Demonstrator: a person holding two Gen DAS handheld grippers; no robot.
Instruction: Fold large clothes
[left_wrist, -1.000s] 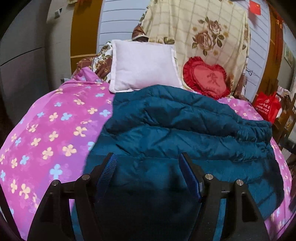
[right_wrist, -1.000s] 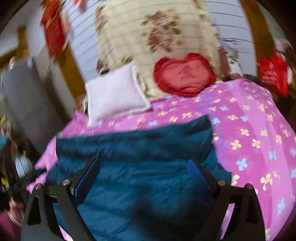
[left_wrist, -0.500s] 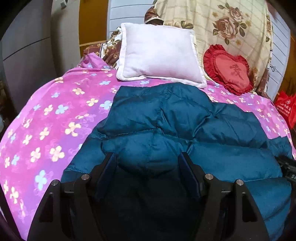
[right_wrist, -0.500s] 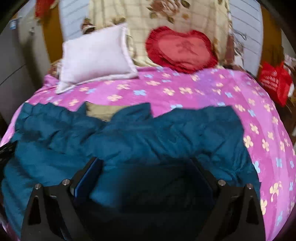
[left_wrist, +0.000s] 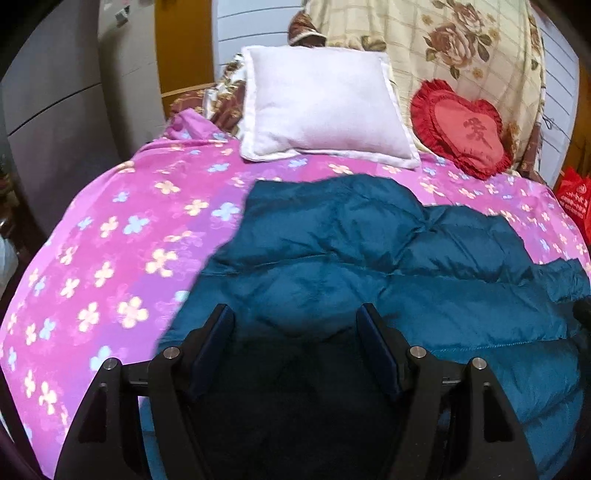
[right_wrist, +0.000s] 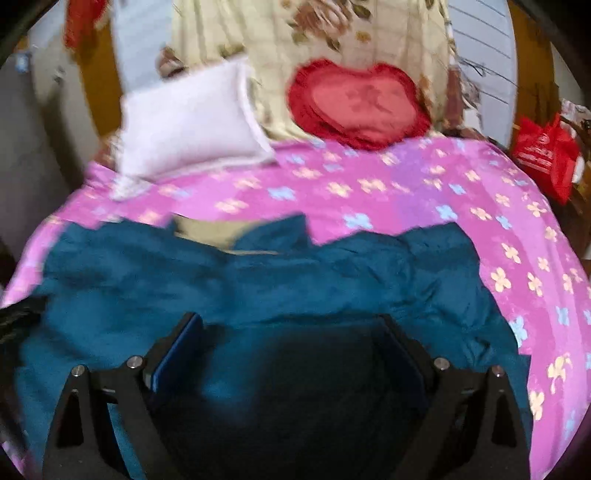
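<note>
Left gripper (left_wrist: 295, 328) hovers low over the jacket (left_wrist: 369, 258), jaws spread wide; right gripper (right_wrist: 291, 336) likewise.

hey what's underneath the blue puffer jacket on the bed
The blue puffer jacket lies on the pink flowered bedspread. In the right wrist view a tan patch peeks out at its far edge; whatever else lies beneath is covered.

White pillow (left_wrist: 325, 107), red heart cushion (left_wrist: 461, 127), pink floral bedspread (left_wrist: 122, 236).
</note>
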